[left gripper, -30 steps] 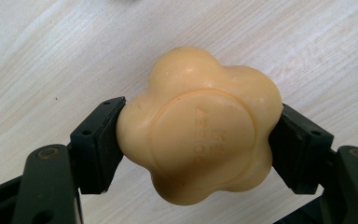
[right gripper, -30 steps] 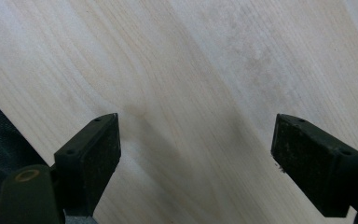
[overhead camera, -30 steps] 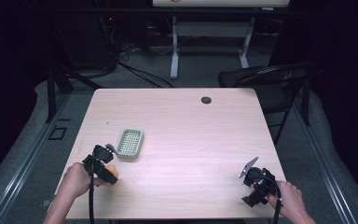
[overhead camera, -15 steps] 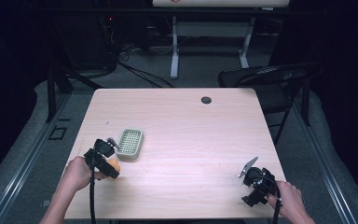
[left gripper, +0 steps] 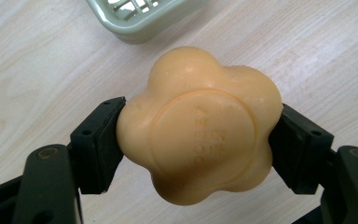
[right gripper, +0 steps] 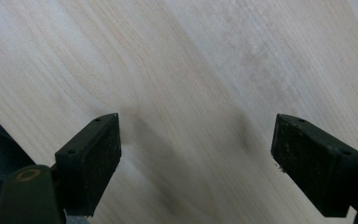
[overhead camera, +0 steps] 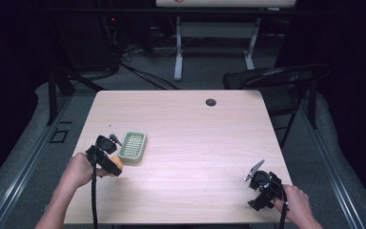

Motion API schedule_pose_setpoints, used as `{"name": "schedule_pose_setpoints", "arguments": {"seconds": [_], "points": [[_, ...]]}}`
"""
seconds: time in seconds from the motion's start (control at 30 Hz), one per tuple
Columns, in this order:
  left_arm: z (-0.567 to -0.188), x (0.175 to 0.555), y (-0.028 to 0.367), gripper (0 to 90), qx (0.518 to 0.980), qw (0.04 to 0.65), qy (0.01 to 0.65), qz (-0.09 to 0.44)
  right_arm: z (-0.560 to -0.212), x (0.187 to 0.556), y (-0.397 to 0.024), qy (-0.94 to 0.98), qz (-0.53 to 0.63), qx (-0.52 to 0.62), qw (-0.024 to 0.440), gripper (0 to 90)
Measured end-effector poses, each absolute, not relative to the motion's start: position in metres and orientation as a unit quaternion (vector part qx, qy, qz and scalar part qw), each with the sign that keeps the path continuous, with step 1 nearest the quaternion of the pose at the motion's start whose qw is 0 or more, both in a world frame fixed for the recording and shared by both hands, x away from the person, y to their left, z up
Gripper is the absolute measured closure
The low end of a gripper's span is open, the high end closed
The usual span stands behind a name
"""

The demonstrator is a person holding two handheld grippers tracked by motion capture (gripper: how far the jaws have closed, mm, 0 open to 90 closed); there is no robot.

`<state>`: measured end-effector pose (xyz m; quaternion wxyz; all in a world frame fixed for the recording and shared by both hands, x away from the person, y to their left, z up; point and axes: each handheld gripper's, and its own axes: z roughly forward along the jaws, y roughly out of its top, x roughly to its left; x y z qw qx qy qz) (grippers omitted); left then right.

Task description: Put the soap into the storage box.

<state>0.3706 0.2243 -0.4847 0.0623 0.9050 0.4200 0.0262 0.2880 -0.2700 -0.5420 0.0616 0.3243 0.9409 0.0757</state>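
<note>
The left gripper point(left gripper: 198, 140) has carried its flower-shaped soap point(left gripper: 199, 126), clamped between both jaws, closer to the green soap dish point(overhead camera: 132, 147) in the last second; a drop-in looks likely. The right gripper point(right gripper: 196, 161) waits wide open, holding nothing, over the pale wooden table point(overhead camera: 195, 138). A black chair point(overhead camera: 276, 81) stands in the dark room behind.

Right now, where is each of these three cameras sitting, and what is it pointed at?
High view: above the person's side, looking forward and down on the table; forearms and both hand-held grippers show.
Left gripper view: rides the left hand-held gripper, looking along its jaws at the soap.
Right gripper view: rides the right hand-held gripper, facing bare tabletop between open jaws.
Shared: high and left gripper views both show the soap dish.
</note>
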Motion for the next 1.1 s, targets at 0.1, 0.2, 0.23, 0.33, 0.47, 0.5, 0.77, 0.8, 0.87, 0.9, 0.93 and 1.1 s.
{"name": "schedule_pose_setpoints", "arguments": {"seconds": [0.1, 0.2, 0.23, 0.33, 0.47, 0.5, 0.77, 0.8, 0.87, 0.9, 0.93, 1.1], "points": [[-0.481, 0.373, 0.221, 27.0, 0.908, 0.067, 0.413, 0.027, -0.540, 0.288, -0.267, 0.946, 0.064, 0.312, 0.066, 15.6], [-0.476, 0.376, 0.217, 27.0, 0.910, 0.072, 0.408, 0.028, -0.541, 0.286, -0.268, 0.943, 0.072, 0.318, 0.067, 15.6], [-0.476, 0.376, 0.217, 27.0, 0.910, 0.072, 0.408, 0.028, -0.541, 0.286, -0.268, 0.943, 0.072, 0.318, 0.067, 15.6], [-0.470, 0.383, 0.212, 27.0, 0.912, 0.067, 0.404, 0.035, -0.541, 0.287, -0.269, 0.943, 0.072, 0.319, 0.065, 15.6], [-0.465, 0.387, 0.209, 27.0, 0.913, 0.064, 0.401, 0.033, -0.540, 0.286, -0.269, 0.942, 0.078, 0.319, 0.065, 15.6], [-0.462, 0.390, 0.207, 27.0, 0.914, 0.062, 0.400, 0.038, -0.540, 0.286, -0.269, 0.942, 0.081, 0.319, 0.067, 15.6], [-0.455, 0.400, 0.200, 27.0, 0.917, 0.058, 0.393, 0.039, -0.538, 0.284, -0.269, 0.942, 0.083, 0.316, 0.071, 15.6], [-0.454, 0.400, 0.199, 27.0, 0.918, 0.056, 0.392, 0.038, -0.538, 0.284, -0.269, 0.942, 0.085, 0.317, 0.073, 15.6], [-0.453, 0.402, 0.199, 27.0, 0.918, 0.056, 0.391, 0.040, -0.537, 0.284, -0.269, 0.942, 0.084, 0.316, 0.073, 15.6], [-0.453, 0.402, 0.199, 27.0, 0.918, 0.056, 0.391, 0.040, -0.537, 0.284, -0.269, 0.942, 0.084, 0.316, 0.073, 15.6], [-0.452, 0.403, 0.200, 27.0, 0.917, 0.056, 0.392, 0.042, -0.537, 0.284, -0.269, 0.942, 0.085, 0.317, 0.074, 15.6], [-0.453, 0.409, 0.201, 27.0, 0.916, 0.057, 0.396, 0.033, -0.537, 0.283, -0.268, 0.941, 0.089, 0.318, 0.074, 15.6]]}}
